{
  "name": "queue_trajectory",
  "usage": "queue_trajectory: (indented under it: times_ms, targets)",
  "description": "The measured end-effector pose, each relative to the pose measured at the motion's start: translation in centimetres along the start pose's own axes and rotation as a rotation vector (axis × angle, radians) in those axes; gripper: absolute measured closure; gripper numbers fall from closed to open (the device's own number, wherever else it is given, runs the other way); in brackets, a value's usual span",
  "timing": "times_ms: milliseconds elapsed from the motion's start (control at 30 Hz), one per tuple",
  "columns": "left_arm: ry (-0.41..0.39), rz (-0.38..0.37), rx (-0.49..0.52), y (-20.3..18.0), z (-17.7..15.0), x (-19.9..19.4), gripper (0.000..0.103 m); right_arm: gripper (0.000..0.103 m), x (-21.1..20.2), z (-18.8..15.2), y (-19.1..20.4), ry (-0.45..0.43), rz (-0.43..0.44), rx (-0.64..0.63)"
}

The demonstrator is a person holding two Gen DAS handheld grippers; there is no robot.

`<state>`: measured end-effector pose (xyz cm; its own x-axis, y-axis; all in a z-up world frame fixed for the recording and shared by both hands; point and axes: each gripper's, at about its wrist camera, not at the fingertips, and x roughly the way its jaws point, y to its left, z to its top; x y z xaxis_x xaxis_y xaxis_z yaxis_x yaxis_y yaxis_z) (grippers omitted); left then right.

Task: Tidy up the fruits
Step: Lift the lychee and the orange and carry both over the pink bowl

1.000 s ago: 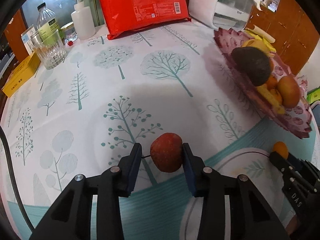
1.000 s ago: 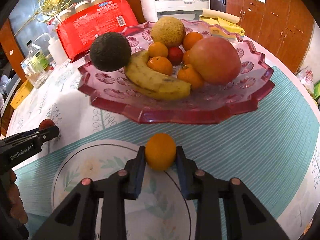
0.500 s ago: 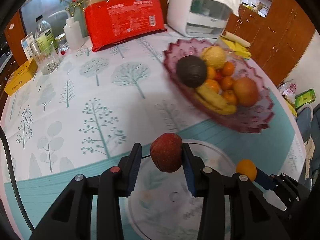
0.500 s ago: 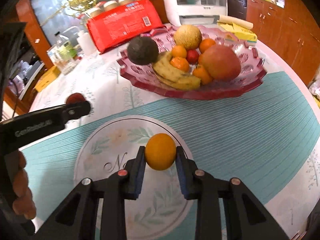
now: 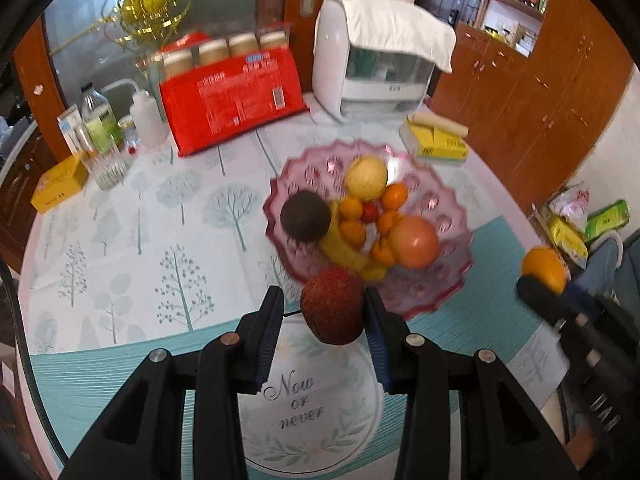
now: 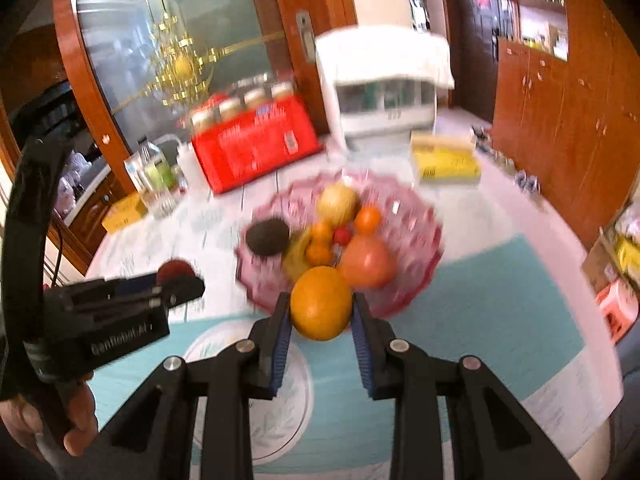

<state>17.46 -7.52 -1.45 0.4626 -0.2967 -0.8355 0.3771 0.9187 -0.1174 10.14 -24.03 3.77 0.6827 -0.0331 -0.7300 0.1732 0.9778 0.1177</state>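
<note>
My left claw (image 5: 323, 312) is clenched on a red fruit (image 5: 333, 305), one pad against each side of it, and the fruit hangs in the air above the table (image 5: 120, 240), over the near rim of the pink bowl (image 5: 452, 280). My right claw (image 6: 320, 322) grasps an orange (image 6: 321, 302) the same way, blue pads pressed to both flanks, lifted clear of the cloth. In the left view the orange shows past the table's right edge, at the tip of the right claw; in the right view the red fruit peeks out of the left claw at the left, with my hand (image 6: 48, 420) wrapped round the handle below.

The bowl sits right of the table's middle, just beyond both claws. It holds a dark avocado (image 5: 305, 216) at its left side, a banana (image 5: 344, 248) touching it, a pale round melon (image 5: 366, 178) toward the far rim, several small oranges (image 5: 394, 196) around a little red fruit (image 5: 370, 212), and a large peach-coloured fruit (image 5: 414, 242) on the right.

Below my left claw a round emblem (image 5: 304, 400) printed on the cloth sits near the front edge. Along the far edge stand a red pack (image 5: 236, 100), a white appliance (image 5: 376, 76) under a towel, and a yellow box (image 5: 436, 144). At the far left corner are a glass (image 5: 106, 166), bottles (image 5: 98, 120) and another yellow carton (image 5: 60, 182).
</note>
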Motion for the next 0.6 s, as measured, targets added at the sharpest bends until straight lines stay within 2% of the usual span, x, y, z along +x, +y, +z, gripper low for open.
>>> queue_trajectory:
  times_ms: [300, 433, 600]
  targets:
    - [-0.078, 0.068, -0.064, -2.3, 4.7, -4.2, 0.064, 0.074, -3.3, 9.0, -3.3, -0.064, 0.032, -0.104]
    - [-0.11, 0.088, -0.079, -3.4, 6.3, -4.8, 0.064, 0.074, -2.4, 11.6, -4.8, -0.062, 0.038, -0.122]
    - [-0.108, 0.107, -0.076, -4.9, 7.9, -3.5, 0.064, 0.074, -0.2, 13.0, -5.9, -0.037, 0.054, -0.125]
